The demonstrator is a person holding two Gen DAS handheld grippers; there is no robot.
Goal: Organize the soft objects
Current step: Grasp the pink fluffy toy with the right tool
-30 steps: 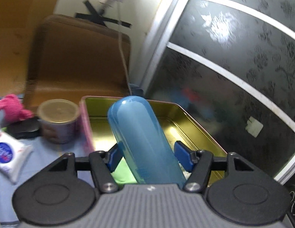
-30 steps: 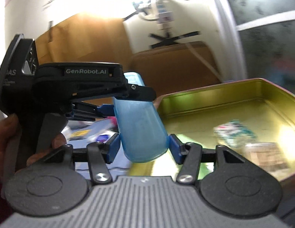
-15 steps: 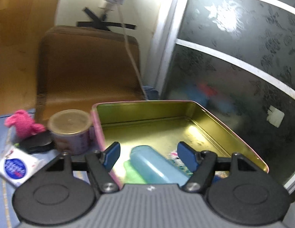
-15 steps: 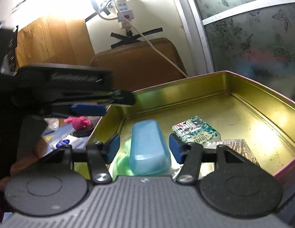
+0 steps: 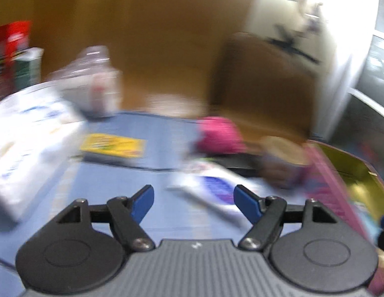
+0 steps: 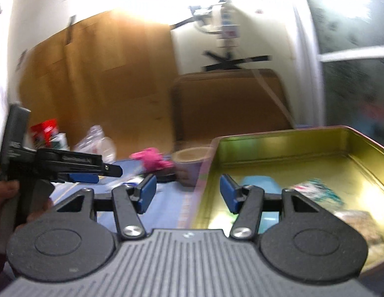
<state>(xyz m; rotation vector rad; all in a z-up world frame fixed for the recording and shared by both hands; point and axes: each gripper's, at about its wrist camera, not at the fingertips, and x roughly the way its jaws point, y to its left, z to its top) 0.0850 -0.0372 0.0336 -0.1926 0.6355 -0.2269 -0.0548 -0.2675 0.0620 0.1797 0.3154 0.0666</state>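
A blue tablecloth point(image 5: 112, 173) covers the work surface, with cardboard and a pale wall behind; the left wrist view is heavily motion-blurred. The left gripper point(image 5: 194, 199) hangs over the cloth with its jaws spread wide and nothing between them. At its 12 to 1 o'clock lies a white-and-blue packet point(image 5: 211, 185), its long axis apparently running from 10 to 4 o'clock, near a pink soft toy point(image 5: 220, 135) at 1 o'clock; either is judged a likely next pickup, since both lie outside the gold tin point(image 6: 291, 153).

The right gripper point(image 6: 188, 193) is likewise spread and empty, poised over the near-left wall of the tin. Inside the tin, at the right gripper's 2 o'clock, rests the light blue soft object point(image 6: 260, 182), partly hidden by the right finger; its long axis appears to point toward 12 o'clock, along the tin floor. A teal-printed packet point(image 6: 315, 193) lies beside it, at 3 o'clock. A lidded cup point(image 6: 190, 163) stands just outside the tin's left wall.
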